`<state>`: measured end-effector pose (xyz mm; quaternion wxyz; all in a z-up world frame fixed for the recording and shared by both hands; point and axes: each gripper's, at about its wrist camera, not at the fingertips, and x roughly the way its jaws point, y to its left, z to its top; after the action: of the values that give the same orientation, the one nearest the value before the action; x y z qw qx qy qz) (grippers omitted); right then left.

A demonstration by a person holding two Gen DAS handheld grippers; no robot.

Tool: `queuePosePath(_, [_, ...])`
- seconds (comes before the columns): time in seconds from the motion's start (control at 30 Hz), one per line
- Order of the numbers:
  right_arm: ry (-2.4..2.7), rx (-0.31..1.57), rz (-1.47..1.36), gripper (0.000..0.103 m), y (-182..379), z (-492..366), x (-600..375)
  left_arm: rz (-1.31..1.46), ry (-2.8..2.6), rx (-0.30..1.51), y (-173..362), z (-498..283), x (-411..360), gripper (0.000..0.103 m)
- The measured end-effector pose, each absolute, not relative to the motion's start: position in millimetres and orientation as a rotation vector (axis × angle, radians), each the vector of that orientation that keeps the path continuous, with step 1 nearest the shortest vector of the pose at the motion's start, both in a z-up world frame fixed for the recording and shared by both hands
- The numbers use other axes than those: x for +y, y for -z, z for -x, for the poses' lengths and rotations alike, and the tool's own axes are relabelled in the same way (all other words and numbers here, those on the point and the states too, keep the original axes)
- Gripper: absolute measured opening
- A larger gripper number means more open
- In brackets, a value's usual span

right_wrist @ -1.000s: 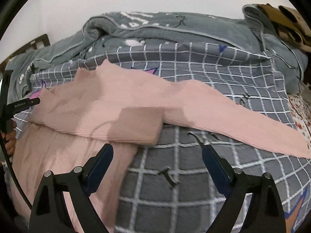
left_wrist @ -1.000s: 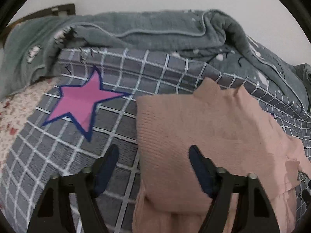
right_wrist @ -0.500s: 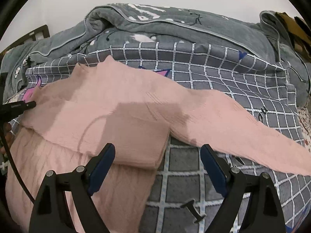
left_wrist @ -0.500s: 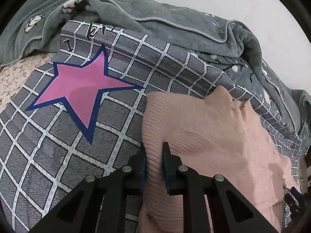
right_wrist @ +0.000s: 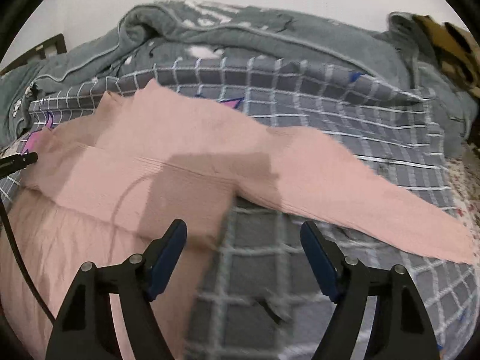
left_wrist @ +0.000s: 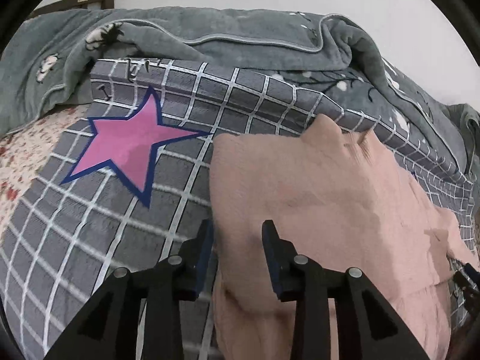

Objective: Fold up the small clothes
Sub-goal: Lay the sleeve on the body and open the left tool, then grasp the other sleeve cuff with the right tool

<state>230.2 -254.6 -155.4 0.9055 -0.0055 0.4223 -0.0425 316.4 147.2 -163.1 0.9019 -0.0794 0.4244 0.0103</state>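
A pink knit sweater [left_wrist: 315, 195] lies flat on the grey checked duvet [left_wrist: 90, 240]. One sleeve is folded across its body [right_wrist: 180, 156], with the cuff [right_wrist: 195, 201] near the middle. The other sleeve [right_wrist: 360, 195] stretches out to the right. My left gripper [left_wrist: 237, 240] straddles the sweater's left edge; its jaws are opening and the pads stand off the knit. My right gripper [right_wrist: 243, 235] hovers over the folded cuff's corner and bare duvet; its jaws are closing but still wide, pressing nothing. The left gripper's tip [right_wrist: 21, 162] shows at the sweater's far left.
A bunched grey fleece blanket [left_wrist: 240, 39] runs along the back against the wall. A pink star [left_wrist: 126, 147] is printed on the duvet left of the sweater. Floral sheet [left_wrist: 21, 156] shows at the left edge. A brown patterned cloth [right_wrist: 450, 42] sits at the back right.
Half a second ago the left gripper was shut on the sweater's left edge; now it has let go and stands partly open. The right gripper's jaws have narrowed over the cuff.
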Motion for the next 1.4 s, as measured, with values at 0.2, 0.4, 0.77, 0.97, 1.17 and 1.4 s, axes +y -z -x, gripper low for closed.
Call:
queuePosePath(0.2, [0.221, 0.823, -0.043, 0.071, 139.2, -178.0, -325.7, 0.143, -0.037, 0.852, 142.7, -284.3, 128.6, 0.066])
queuePosePath(0.4, [0.381, 0.812, -0.145, 0.059, 131.1, -137.5, -409.1, 0.171, 0.017, 0.821, 125.0, -271.6, 83.7, 0.071])
queuePosePath(0.77, [0.410, 0.834, -0.283, 0.056, 151.3, -115.5, -485.9, 0.133, 0.081, 0.872, 136.2, -278.0, 11.7, 0.071])
queuePosePath(0.97, [0.422, 0.821, -0.366, 0.056, 164.7, -124.4, -511.1, 0.118, 0.089, 0.871, 142.6, -281.2, -0.5, 0.071])
queuePosePath(1.17, [0.457, 0.838, -0.388, 0.057, 169.8, -143.8, -525.7, 0.145, 0.074, 0.873, 148.8, -289.4, 4.5, 0.071])
queuePosePath(1.4, [0.518, 0.839, -0.400, 0.030, 168.7, -160.0, -543.6, 0.137, 0.053, 0.860, 151.8, -289.3, 17.0, 0.071])
